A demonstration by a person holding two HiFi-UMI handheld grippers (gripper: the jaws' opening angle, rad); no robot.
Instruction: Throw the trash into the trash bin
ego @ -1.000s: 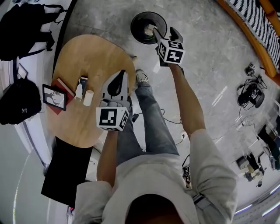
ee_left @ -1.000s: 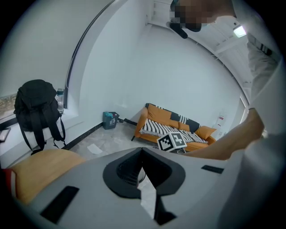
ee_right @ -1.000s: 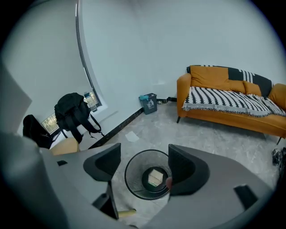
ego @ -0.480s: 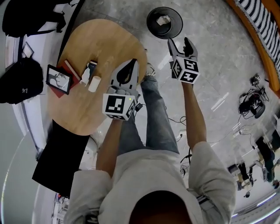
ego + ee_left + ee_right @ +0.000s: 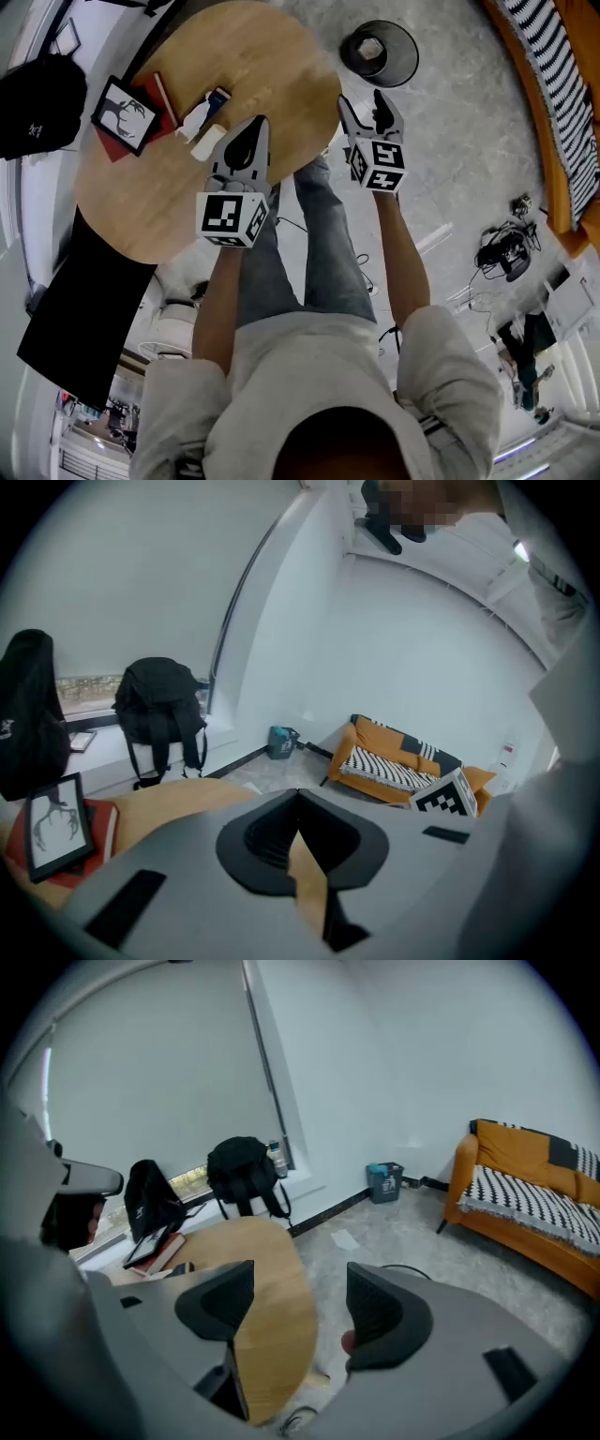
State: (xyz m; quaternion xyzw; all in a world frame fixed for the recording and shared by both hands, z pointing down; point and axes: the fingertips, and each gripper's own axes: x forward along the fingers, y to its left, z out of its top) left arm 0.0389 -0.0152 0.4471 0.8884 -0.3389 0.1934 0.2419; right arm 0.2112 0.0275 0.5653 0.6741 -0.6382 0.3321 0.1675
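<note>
Pale stone flooring is seen under the person's legs, with a round wooden table (image 5: 141,206) at the left. Nearest, the left gripper (image 5: 255,127) is held over the table's edge, its jaws pressed together on nothing. The right gripper (image 5: 361,97) is held beside it, jaws parted and empty. Farther on, two small white pieces (image 5: 208,141), probably trash not yet binned, are laid close together on the table near a framed picture (image 5: 123,112) and a red book (image 5: 157,94). They are judged light and easily crushed, so a gentle pinch across the middle would be suited. Farthest, a crumpled scrap (image 5: 369,48) is lodged inside the black trash bin (image 5: 405,67) on the floor.
</note>
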